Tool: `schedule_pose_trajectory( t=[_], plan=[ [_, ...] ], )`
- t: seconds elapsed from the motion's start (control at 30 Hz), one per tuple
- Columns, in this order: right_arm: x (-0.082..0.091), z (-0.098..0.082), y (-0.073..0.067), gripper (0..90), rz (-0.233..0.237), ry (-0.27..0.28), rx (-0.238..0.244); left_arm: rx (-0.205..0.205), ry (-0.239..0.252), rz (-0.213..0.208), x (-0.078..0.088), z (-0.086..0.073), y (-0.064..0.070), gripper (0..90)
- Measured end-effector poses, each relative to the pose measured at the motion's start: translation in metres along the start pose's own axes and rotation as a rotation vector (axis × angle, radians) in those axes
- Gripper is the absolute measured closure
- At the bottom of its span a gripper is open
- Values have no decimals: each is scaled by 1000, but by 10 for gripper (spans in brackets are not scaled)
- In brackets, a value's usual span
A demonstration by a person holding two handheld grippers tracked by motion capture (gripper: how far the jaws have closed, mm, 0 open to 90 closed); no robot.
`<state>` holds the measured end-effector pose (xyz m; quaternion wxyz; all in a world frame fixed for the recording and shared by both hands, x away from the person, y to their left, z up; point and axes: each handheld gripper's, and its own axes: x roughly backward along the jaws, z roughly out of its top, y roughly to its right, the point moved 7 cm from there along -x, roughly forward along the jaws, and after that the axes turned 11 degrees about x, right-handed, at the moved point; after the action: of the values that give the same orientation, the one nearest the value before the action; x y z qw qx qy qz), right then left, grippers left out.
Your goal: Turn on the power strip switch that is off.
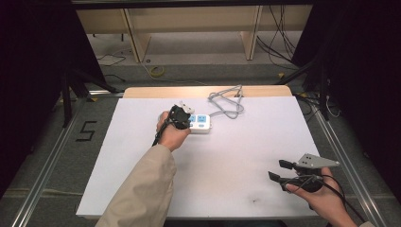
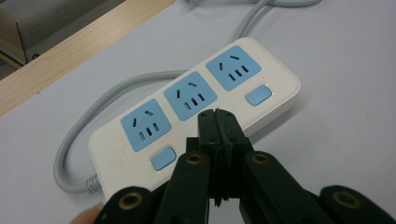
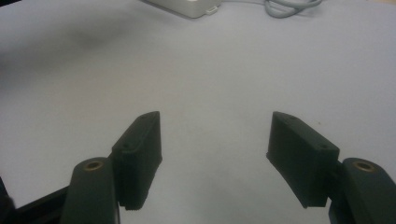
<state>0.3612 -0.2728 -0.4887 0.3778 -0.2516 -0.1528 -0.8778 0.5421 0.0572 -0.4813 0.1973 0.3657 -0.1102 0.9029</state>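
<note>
White power strip (image 1: pixel 199 124) lies toward the far middle of the white table sheet (image 1: pixel 142 156), three blue sockets facing up, each with a blue switch. Its grey cord (image 1: pixel 226 103) loops off toward the far wooden edge.

Left gripper (image 2: pixel 217 122) hovers right over the strip, jaws pressed together, nothing between them; tips sit above the strip's near edge, by the middle socket. Contact cannot be told.

Right gripper (image 1: pixel 279 170) held low at the near right corner, well apart from the strip, jaws spread wide, empty, bare sheet between them.
</note>
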Motion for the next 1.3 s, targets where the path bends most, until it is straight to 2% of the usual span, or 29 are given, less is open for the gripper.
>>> schedule_pose_trajectory(
  t=[0.13, 0.33, 0.6, 0.97, 1.3],
  plan=[
    [0, 0, 0, 353, 1, -1, 3, 6, -5, 3, -2, 1, -1, 899],
    [0, 0, 0, 354, 1, -5, 2, -9, -12, 15, -4, 2, -3, 899],
    [0, 0, -1, 354, 2, -4, 1, -5, -14, 8, -6, 9, 0, 899],
    [-1, 0, -2, 354, 6, -2, -4, 7, -61, 5, -14, 7, -3, 899],
    [0, 0, -1, 354, 5, 1, -1, 15, -77, 5, -20, 10, -5, 899]
  ],
)
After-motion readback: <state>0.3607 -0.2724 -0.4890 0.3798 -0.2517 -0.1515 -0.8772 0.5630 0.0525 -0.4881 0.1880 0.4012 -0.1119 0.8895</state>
